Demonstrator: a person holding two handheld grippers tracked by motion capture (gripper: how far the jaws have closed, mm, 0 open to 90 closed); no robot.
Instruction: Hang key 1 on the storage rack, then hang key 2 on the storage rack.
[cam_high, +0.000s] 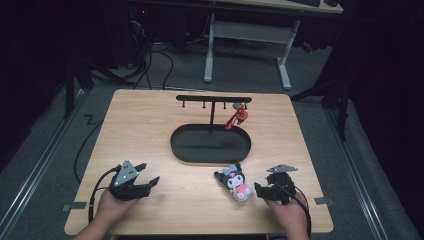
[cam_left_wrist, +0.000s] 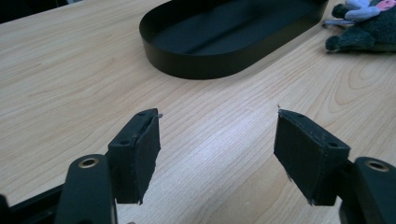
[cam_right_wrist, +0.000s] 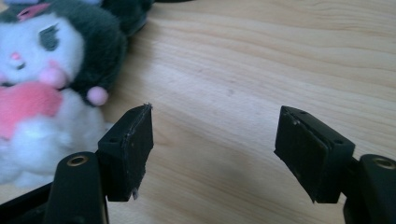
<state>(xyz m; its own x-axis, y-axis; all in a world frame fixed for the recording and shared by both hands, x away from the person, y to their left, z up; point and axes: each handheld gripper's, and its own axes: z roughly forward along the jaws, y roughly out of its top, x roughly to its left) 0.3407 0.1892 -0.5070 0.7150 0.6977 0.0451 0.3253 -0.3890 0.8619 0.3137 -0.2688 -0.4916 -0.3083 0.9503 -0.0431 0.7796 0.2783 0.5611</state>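
**Ana:** Plush doll, the soft black-and-white one with a pink heart on its chest, lies on the pale wooden table just in front of the black oval metal tray, towards that tray's right end.

**Ben:** Going left to right from the tray, what do you make of the tools?

**Ana:** Well off the tray's near left, the left gripper has its jaws spread wide over bare wood, with nothing between them. The doll comes next. Just beside it, right of the tray's near edge, the right gripper also has its jaws apart and empty, with the doll off to one side of the gap rather than inside it.

**Ben:** What could go wrong?

**Ana:** I'd guess the fluffy pile. It compresses, so a shallow pinch might catch only fur and slip. The smooth wood could also let the doll slide away from a one-sided push.

**Ben:** And behind the tray?

**Ana:** A thin black T-shaped rack with small pegs rises from it, and a small red charm hangs near its right end. Carrying the doll carelessly could knock that charm.
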